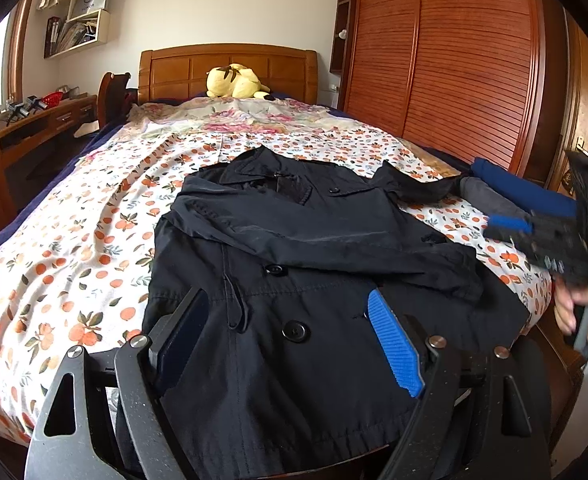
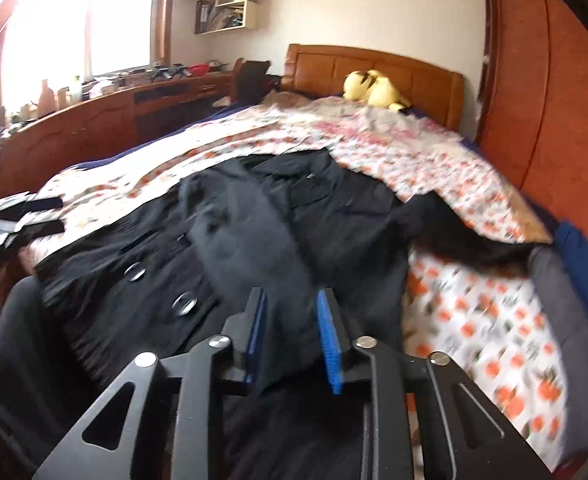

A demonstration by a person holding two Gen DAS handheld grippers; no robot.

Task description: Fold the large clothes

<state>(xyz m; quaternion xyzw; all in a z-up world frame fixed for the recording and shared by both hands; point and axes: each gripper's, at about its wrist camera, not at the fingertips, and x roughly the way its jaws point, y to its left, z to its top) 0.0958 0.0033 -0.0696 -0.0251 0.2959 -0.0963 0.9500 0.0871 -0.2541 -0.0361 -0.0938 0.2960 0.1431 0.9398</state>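
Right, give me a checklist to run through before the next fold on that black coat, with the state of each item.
1. Coat lies on the bed, front up: ok.
2. One sleeve folded across the chest: ok.
3. Other sleeve folded in: not ok, it trails out sideways toward the bed edge.
4. Left gripper free, jaws wide above the hem: ok.
5. Right gripper let go of the cloth: cannot tell; jaws parted, dark fabric between them, picture blurred.
6. Folded clothes beside the coat clear of the fold: cannot tell.

Bed w/ floral sheet, black coat, plush toy
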